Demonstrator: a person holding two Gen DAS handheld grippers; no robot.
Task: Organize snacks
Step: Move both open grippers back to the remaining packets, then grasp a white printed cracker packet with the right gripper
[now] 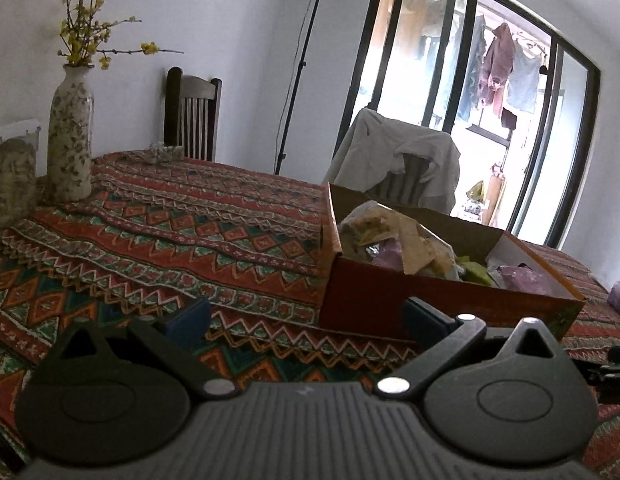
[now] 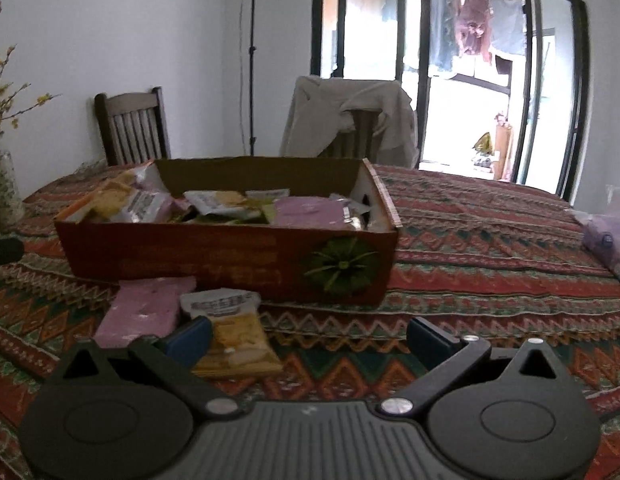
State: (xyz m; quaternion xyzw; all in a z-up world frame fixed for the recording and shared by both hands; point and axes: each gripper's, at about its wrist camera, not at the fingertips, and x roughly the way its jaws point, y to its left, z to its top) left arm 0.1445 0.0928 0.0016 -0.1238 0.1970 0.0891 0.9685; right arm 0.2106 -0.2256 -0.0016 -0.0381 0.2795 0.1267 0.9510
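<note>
In the right wrist view, at the lower left of the frame, we see a pink packet (image 2: 143, 310) lying flat on the patterned tablecloth (image 2: 490, 240), and just to its right a yellow cracker packet (image 2: 233, 338), which touches it or slightly overlaps it. Both lie just in front of the red cardboard box (image 2: 229, 258) in the middle of the frame, which already holds many snacks. Our right gripper (image 2: 307, 338) is spread wide and holds nothing; its left blue finger (image 2: 189, 336) stands in front of the near corner of the cracker packet.

We judge that the step now is to pick up one loose packet and put it in the box. To do it well, we should shift the right gripper toward the left of the frame so the cracker packet sits between both fingers, go low to the cloth, and close on the packet's edge without catching the fabric or the pink packet.

In the left wrist view, our left gripper (image 1: 305, 318) is also released and empty, low over the cloth, with the box corner at the middle right. It can steady the box wall if needed.
</note>
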